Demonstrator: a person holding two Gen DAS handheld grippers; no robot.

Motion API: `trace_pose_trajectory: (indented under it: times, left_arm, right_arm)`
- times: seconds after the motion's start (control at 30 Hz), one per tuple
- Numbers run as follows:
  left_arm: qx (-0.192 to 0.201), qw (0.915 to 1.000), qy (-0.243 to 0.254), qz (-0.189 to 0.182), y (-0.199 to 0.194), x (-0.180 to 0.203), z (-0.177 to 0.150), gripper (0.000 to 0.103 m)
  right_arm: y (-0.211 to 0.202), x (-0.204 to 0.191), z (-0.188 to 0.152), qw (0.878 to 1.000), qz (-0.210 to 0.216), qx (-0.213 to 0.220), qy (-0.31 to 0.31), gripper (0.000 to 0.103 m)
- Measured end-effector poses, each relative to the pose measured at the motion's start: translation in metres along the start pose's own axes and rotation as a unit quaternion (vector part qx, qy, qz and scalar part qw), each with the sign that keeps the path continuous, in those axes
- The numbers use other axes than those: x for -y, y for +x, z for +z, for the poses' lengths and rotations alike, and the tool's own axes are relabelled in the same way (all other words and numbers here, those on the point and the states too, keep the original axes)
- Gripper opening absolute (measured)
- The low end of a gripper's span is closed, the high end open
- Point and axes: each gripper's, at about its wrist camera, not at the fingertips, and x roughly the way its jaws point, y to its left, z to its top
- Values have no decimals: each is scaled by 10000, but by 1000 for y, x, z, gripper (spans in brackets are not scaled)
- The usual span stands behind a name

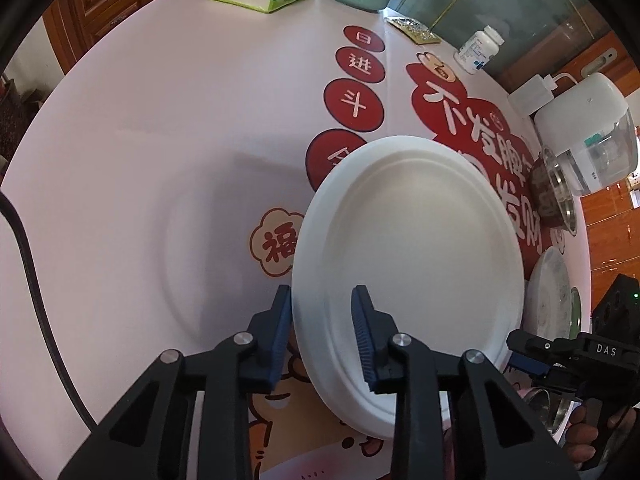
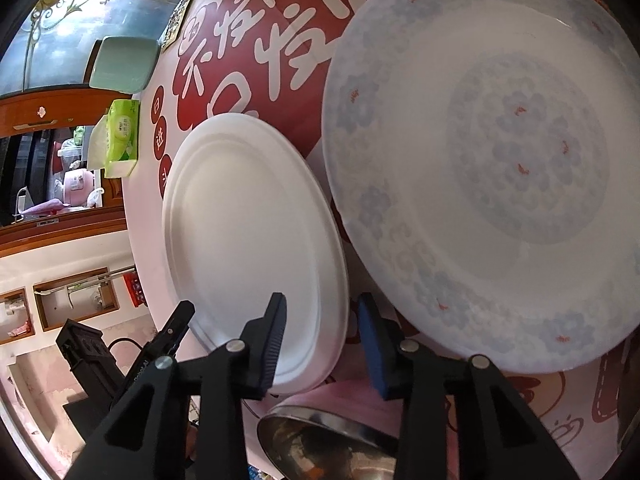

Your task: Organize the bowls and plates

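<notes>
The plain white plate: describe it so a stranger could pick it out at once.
Find the round table with its pale cloth printed with big red patches and white characters. On it, the plain white plate lies beside a larger plate. It has no pattern, whereas its neighbour has blue flowers and red flecks.

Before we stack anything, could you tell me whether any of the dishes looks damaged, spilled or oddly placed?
Nothing looks chipped or spilled. The plain white plate has both tongs straddling opposite edges of its rim, the left tongs and right tongs. The patterned plate lies beside it.
</notes>
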Motion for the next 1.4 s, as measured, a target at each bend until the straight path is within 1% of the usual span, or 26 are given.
trace_pose_trajectory:
  times: [0.17,0.23,0.33,0.4,0.5,0.67,0.8,1.0,1.17,1.3,1.4]
  left_arm:
    - [14,10000,34,14,3,0,0,28]
    - [42,10000,43,41,2,0,0,28]
    - [74,9999,55,102,3,1,1,28]
    - [90,9998,51,144,2,-1,0,23]
    - [126,9998,-22,145,-1,-7,1,21]
    - [372,9991,-165,146,-19,-16,0,20]
    - [595,9976,-342,17,-38,-23,-1,20]
    - [956,9948,-336,-39,-72,-28,-7,20]
    - [1147,9926,-320,-236,-96,-35,-14,20]
    - [1275,9908,-235,-390,-116,-37,-21,20]
    - [1355,9892,-114,-550,-129,-33,-27,20]
  right_arm:
    - [2,0,3,10000,-39,18,-27,22]
    - [2,0,3,10000,-27,53,-38,20]
    - [1,-2,3,9999,-11,99,-78,15]
    - [-1,-4,3,9998,42,149,-155,14]
    - [-7,-12,2,9988,132,271,-384,14]
    - [-14,-29,-4,9960,273,400,-752,14]
    - [-20,-40,-9,9932,425,518,-952,14]
    - [-32,-61,-24,9878,512,685,-1304,14]
    - [-47,-73,-40,9830,652,856,-1485,14]
    - [-65,-78,-56,9779,793,1086,-1599,14]
    - [-80,-80,-69,9741,763,1292,-1690,14]
